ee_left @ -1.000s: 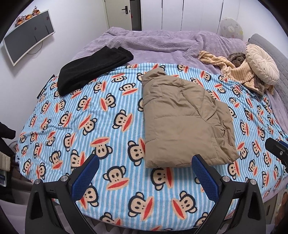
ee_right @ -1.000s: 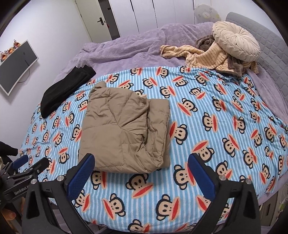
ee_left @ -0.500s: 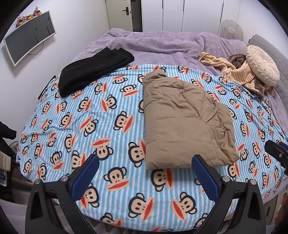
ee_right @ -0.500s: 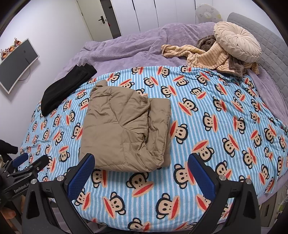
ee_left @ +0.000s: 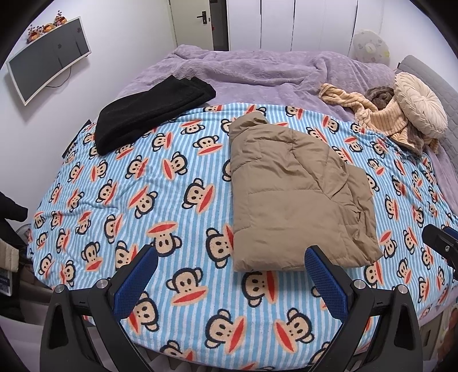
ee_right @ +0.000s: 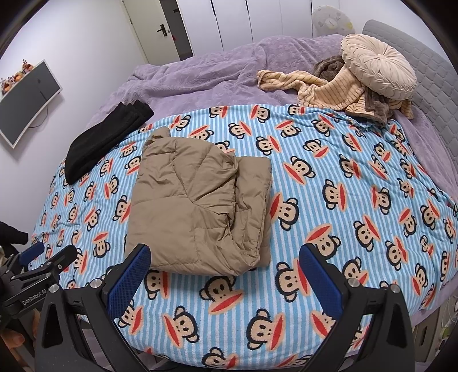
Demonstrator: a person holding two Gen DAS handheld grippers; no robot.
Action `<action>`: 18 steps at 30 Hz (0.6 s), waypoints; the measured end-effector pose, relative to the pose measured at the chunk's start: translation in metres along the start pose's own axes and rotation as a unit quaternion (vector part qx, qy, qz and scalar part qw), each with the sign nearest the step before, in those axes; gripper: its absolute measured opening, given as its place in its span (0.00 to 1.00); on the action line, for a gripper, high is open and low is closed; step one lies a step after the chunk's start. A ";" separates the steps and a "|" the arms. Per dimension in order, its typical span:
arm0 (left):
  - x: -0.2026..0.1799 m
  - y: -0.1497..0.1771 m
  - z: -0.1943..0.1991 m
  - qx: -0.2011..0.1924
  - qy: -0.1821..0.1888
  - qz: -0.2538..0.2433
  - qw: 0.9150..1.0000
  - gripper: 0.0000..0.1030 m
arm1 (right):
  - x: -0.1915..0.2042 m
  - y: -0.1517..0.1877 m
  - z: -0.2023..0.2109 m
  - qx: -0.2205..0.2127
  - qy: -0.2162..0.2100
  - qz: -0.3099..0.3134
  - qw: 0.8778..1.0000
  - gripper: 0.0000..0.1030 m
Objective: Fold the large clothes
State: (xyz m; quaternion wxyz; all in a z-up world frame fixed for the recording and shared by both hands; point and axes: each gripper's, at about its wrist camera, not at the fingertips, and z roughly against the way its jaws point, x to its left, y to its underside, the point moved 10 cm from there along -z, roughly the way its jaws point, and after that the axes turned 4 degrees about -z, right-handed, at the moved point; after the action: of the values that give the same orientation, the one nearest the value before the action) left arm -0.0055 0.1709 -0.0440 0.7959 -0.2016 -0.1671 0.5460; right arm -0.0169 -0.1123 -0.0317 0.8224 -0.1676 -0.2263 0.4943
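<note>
The tan jacket [ee_left: 297, 194] lay folded in the middle of the monkey-print blanket [ee_left: 148, 183]. A folded black garment [ee_left: 151, 111] sat well apart at the blanket's far left edge. Both the left gripper [ee_left: 229, 282] and the right gripper [ee_right: 224, 276] hung near the jacket's near edge, jaws wide, holding nothing.

White walls [ee_left: 120, 43], door [ee_left: 219, 23], wall monitor [ee_left: 45, 60], grey headboard [ee_right: 429, 74].
</note>
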 end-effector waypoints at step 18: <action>0.001 0.000 -0.001 0.000 -0.005 0.006 1.000 1.00 | 0.000 -0.002 -0.001 0.001 -0.001 0.000 1.000 1.00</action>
State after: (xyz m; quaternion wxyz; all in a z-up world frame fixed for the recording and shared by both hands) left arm -0.0049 0.1718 -0.0445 0.7916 -0.2002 -0.1697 0.5519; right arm -0.0147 -0.1136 -0.0314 0.8223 -0.1666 -0.2262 0.4949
